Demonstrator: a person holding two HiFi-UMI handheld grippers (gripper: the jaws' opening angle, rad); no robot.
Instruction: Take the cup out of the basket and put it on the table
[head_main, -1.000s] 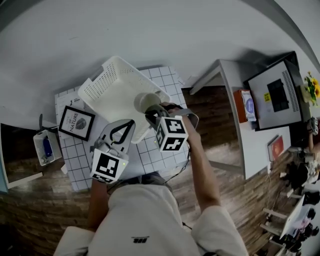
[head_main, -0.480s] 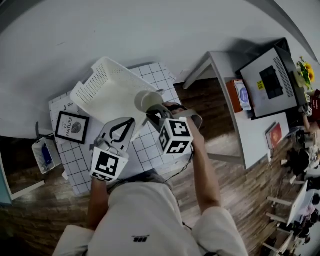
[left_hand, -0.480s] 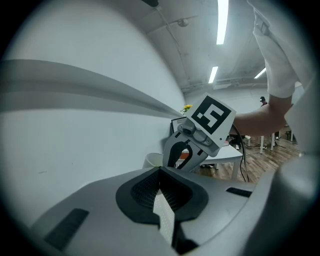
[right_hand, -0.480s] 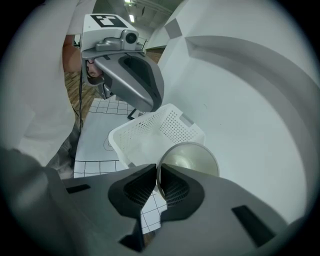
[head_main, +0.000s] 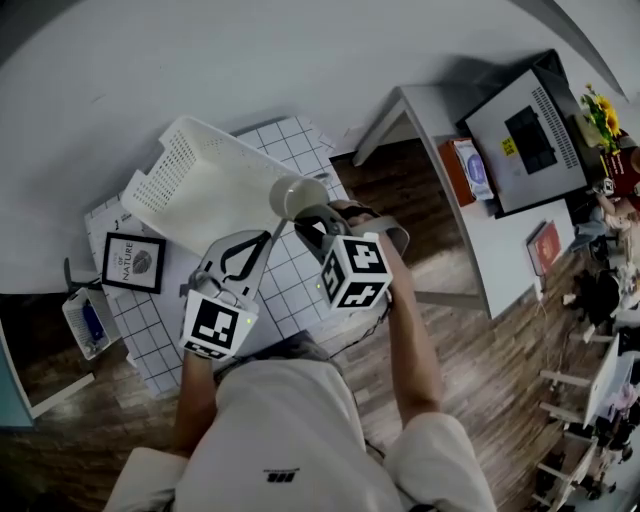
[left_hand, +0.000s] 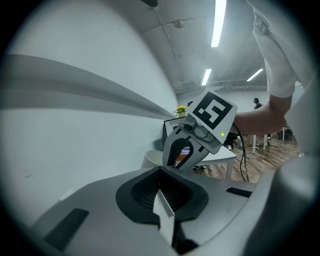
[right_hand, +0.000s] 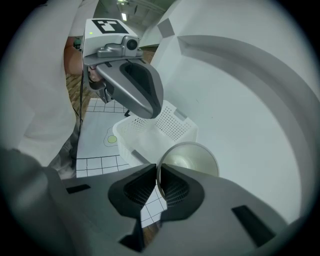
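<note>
A white plastic cup hangs in the air by the right rim of the white perforated basket. My right gripper is shut on the cup; the right gripper view shows the pads pinching the rim, with the cup open side up above the basket. My left gripper is shut on the basket's near wall, and a strip of that wall stands between its pads. The basket is tilted up on the gridded table mat.
A framed picture lies left of the basket, with a small container beyond it at the table's left edge. To the right stands a white desk with a monitor on it. Wooden floor surrounds the table.
The cup in my right gripper now sits further clear of the basket's right rim. The head camera has swung, so the table and basket appear shifted left. Both grips are unchanged.
</note>
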